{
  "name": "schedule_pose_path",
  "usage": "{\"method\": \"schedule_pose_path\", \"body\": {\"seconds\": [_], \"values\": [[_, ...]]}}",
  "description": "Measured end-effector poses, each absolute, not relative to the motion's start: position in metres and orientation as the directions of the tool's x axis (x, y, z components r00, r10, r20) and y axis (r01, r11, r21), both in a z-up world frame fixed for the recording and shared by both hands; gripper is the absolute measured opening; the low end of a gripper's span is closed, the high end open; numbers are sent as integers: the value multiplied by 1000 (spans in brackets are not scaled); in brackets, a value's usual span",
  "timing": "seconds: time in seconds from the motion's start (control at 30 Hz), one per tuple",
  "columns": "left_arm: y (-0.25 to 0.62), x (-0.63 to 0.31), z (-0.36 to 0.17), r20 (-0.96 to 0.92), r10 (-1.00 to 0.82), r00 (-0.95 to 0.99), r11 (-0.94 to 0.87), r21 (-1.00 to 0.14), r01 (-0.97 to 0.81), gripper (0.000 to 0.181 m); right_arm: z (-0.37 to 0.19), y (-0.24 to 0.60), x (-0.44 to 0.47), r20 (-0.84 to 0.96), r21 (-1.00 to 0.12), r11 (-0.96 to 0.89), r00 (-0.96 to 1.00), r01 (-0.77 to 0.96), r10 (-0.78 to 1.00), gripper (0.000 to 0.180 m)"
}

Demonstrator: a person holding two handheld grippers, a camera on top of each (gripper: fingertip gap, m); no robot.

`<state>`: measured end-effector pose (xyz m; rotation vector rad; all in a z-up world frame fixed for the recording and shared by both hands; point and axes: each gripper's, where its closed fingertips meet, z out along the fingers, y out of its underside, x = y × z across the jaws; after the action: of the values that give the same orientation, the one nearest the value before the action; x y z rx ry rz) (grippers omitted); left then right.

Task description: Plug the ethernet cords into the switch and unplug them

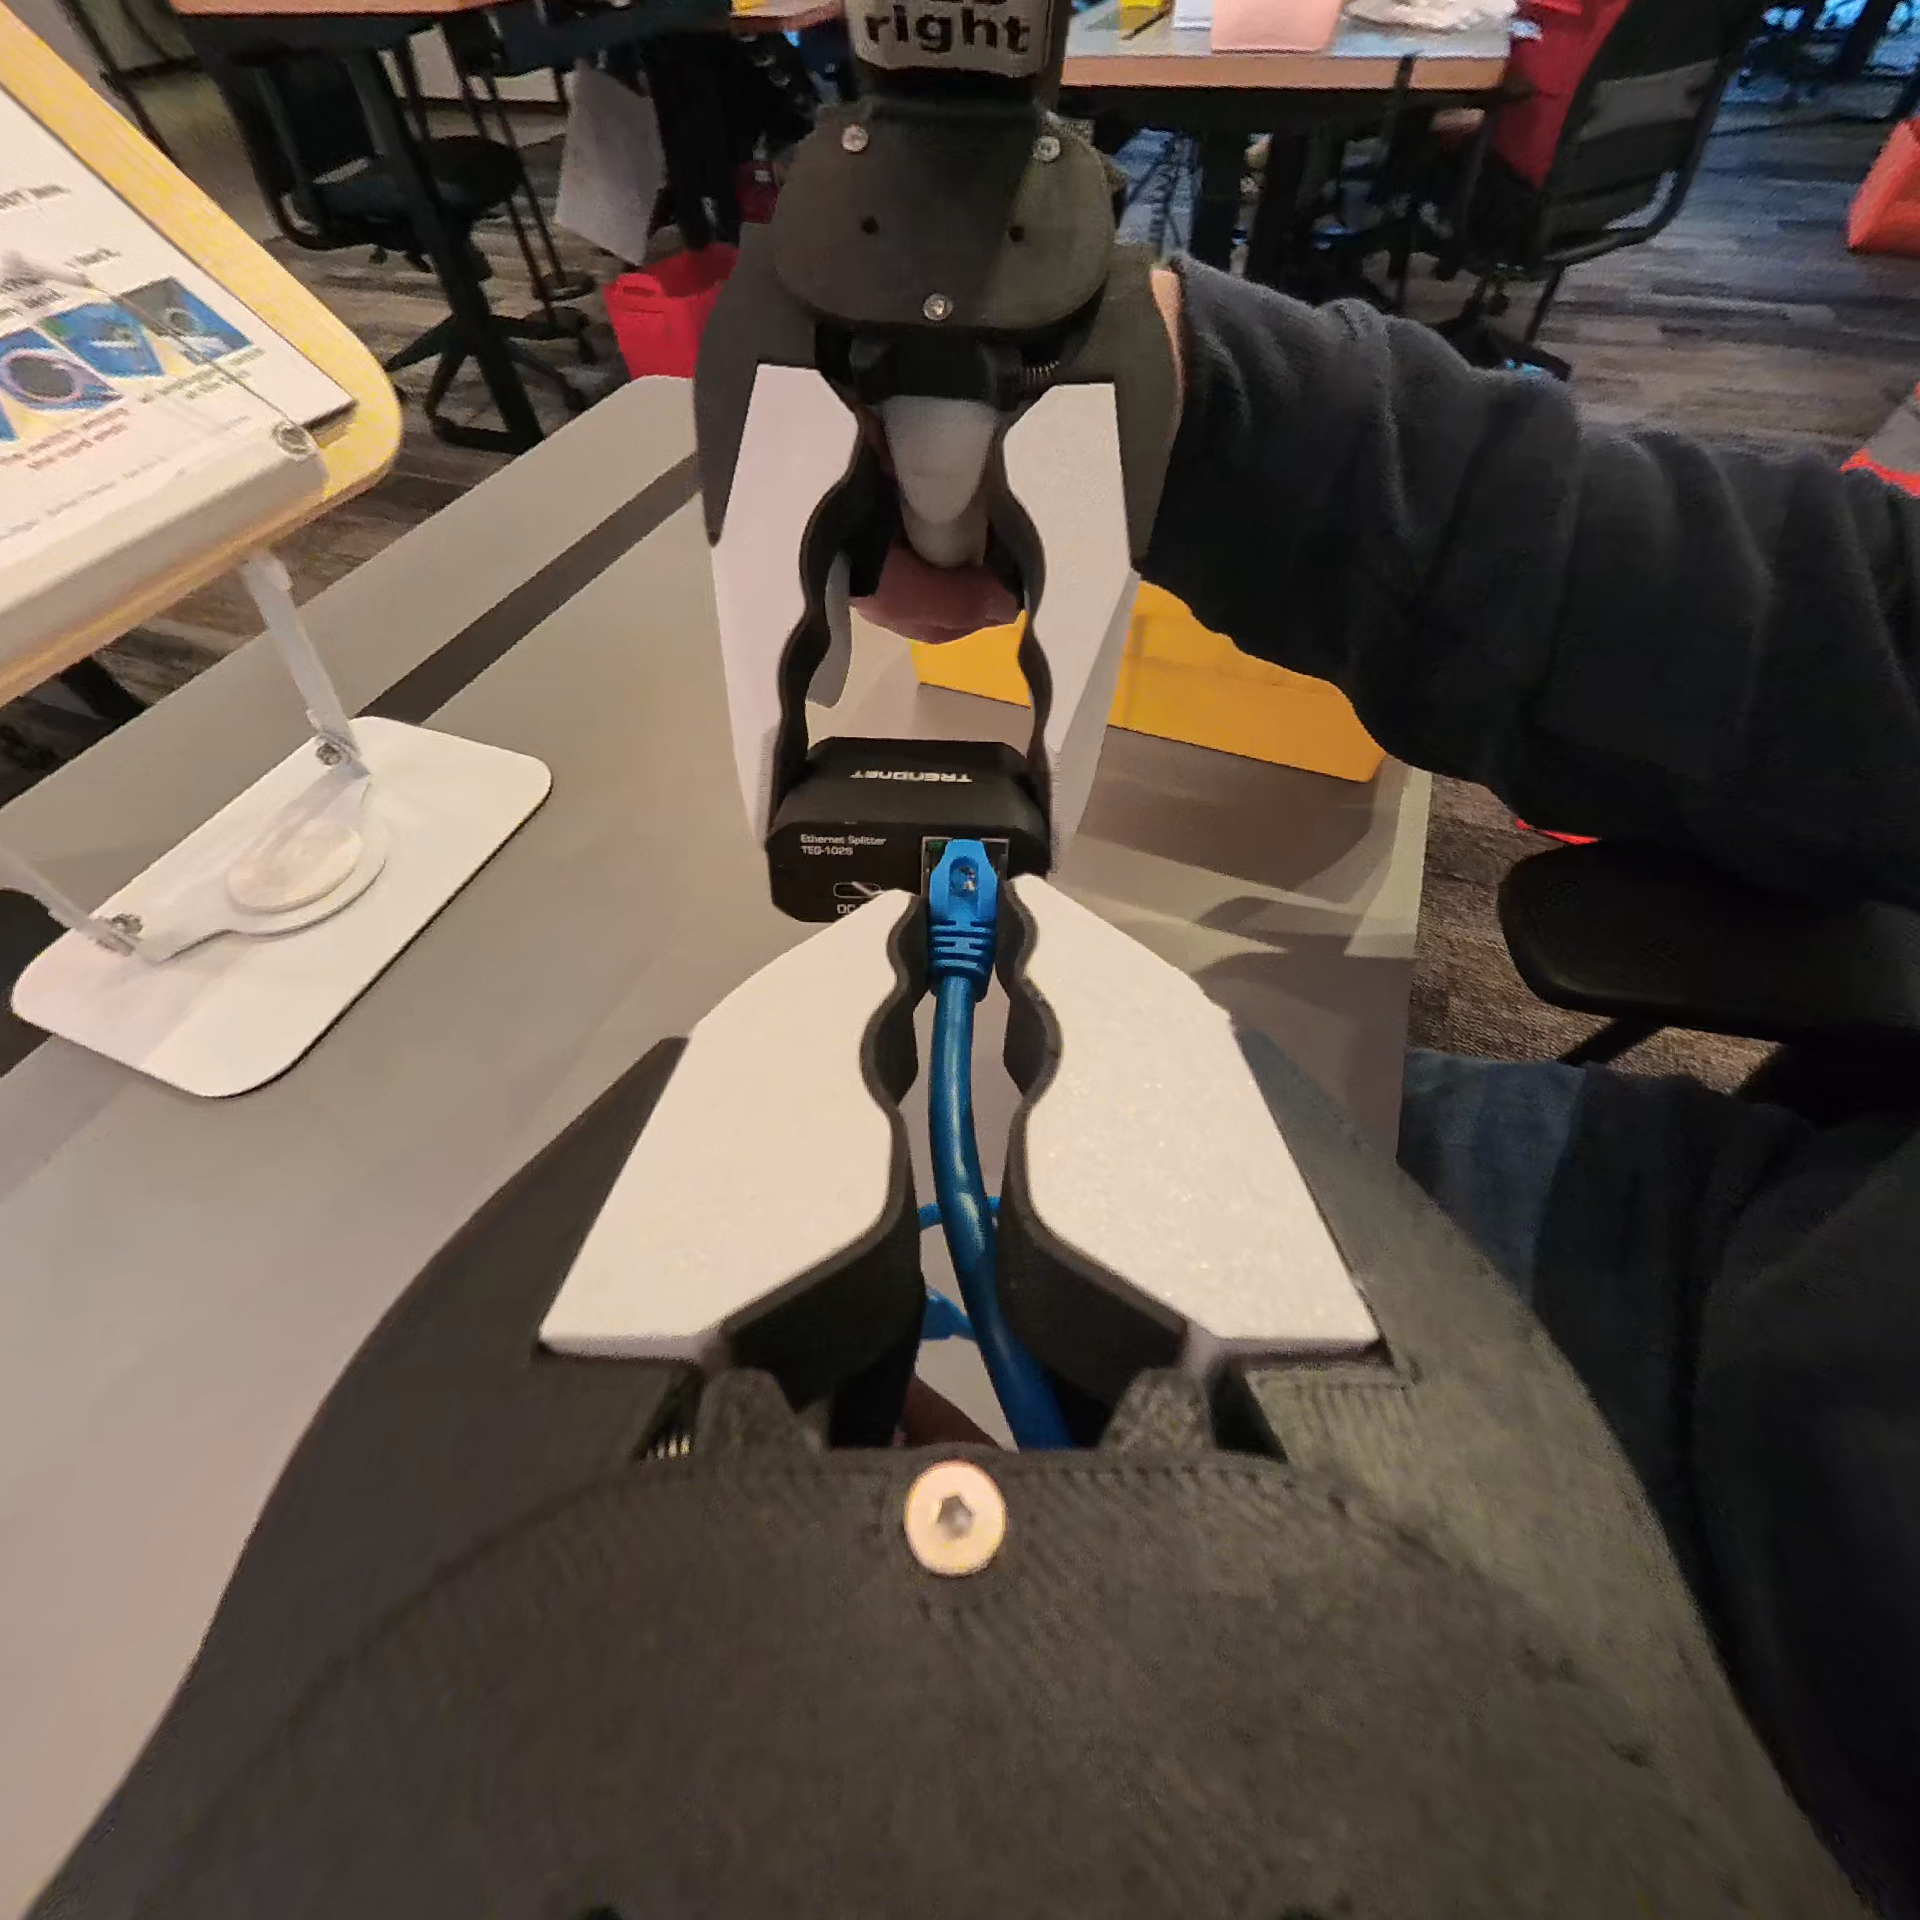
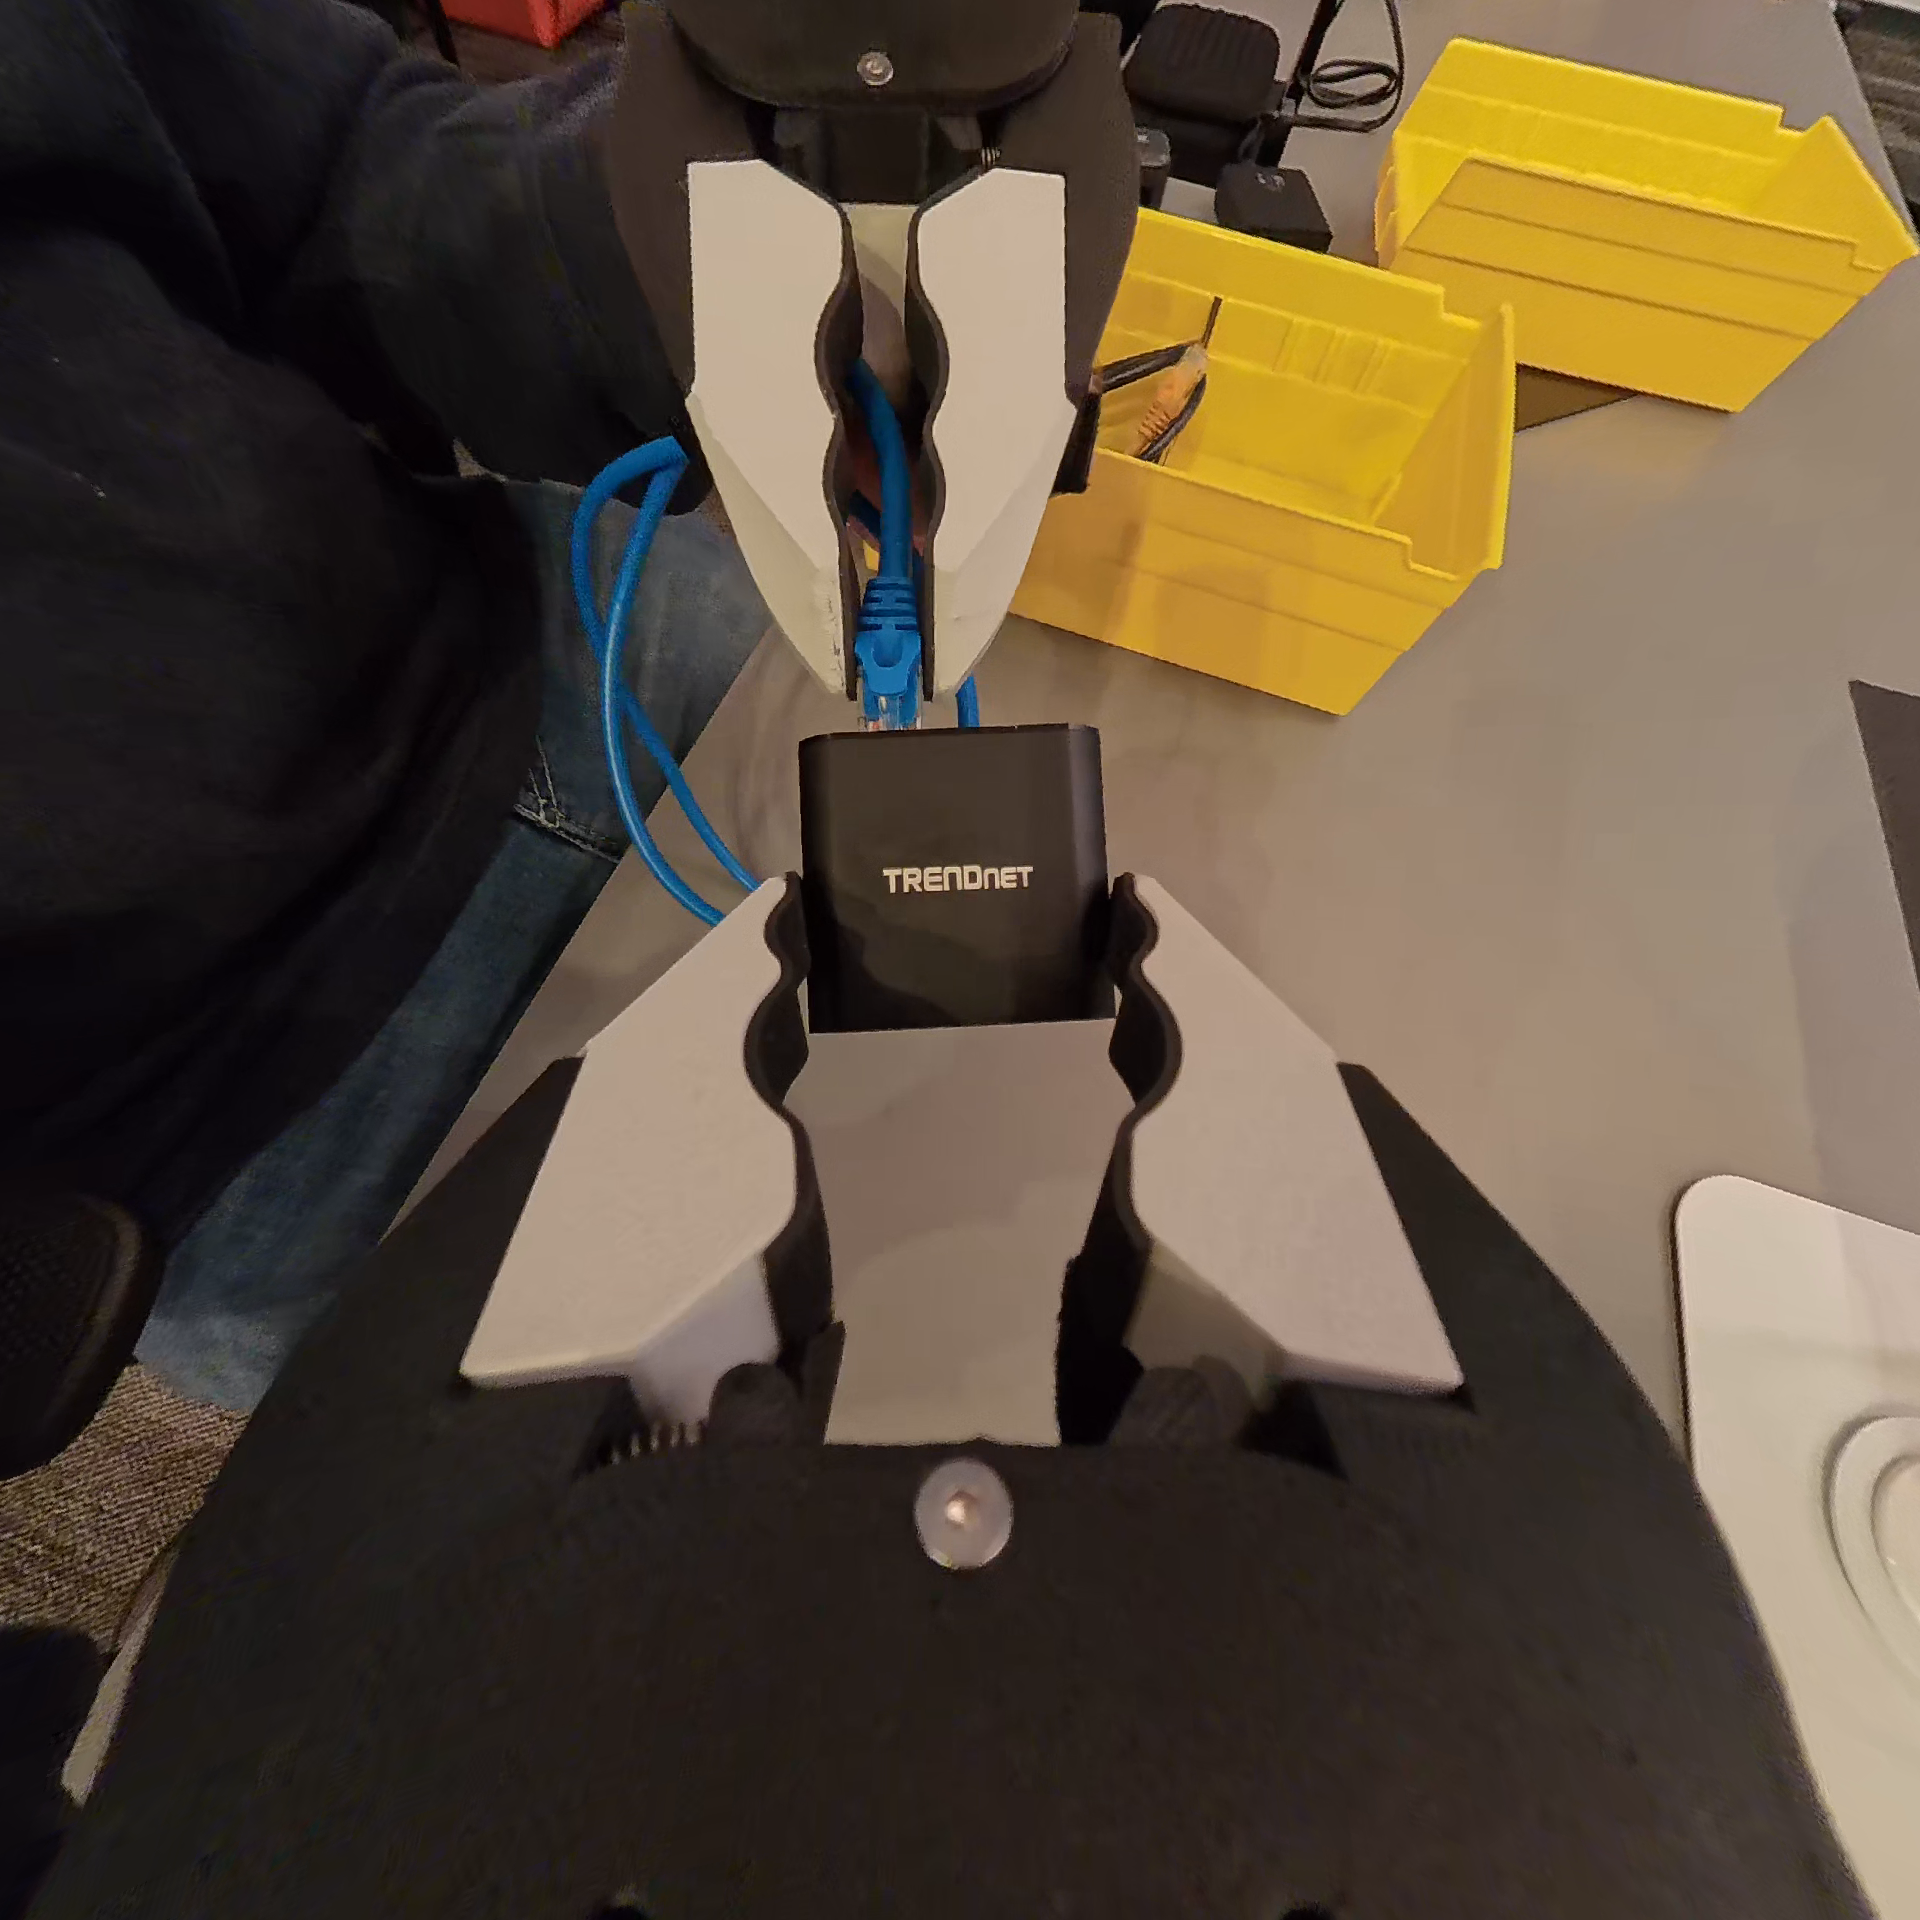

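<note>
A small black switch (image 2: 951, 883) lies on the grey table (image 2: 1455, 935). My right gripper (image 2: 951, 894) is shut on it, one finger against each side. My left gripper (image 1: 961, 904) faces it and is shut on the boot of a blue ethernet cord (image 1: 961, 1091). The cord's plug (image 1: 964, 878) sits at the mouth of a port on the switch (image 1: 852, 821); I cannot tell how deep it is. In the right wrist view the left gripper (image 2: 890, 675) holds the plug (image 2: 886, 649) against the switch's far face. The cord's slack (image 2: 623, 644) loops off the table edge.
Two yellow bins (image 2: 1299, 582) (image 2: 1662, 229) stand beside the switch; the nearer one holds an orange-tipped cable (image 2: 1164, 405). A white stand base (image 1: 281, 904) carries a tilted sign board (image 1: 135, 343). Black adapters (image 2: 1273, 203) lie at the back. A person's legs are at the table edge. My two grippers' fingertips are within a few centimetres of each other.
</note>
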<state>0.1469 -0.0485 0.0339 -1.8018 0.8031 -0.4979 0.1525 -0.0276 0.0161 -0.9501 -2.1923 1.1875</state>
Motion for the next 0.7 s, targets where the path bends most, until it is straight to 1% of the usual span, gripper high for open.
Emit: {"method": "schedule_pose_path", "body": {"seconds": [0.33,0.5,0.7], "values": [[-35,152,33,-21,-730,683,-230,-934,-274,12,16,-14,158,96,-846,381,-596,373,797,57],[-33,155,34,-28,-713,701,-227,-936,-268,12,18,-11,161,100,-849,385,-605,362,790,57],[-30,157,37,-34,-690,723,-223,-940,-257,12,25,-7,163,118,-819,433,-628,376,769,57]]}}
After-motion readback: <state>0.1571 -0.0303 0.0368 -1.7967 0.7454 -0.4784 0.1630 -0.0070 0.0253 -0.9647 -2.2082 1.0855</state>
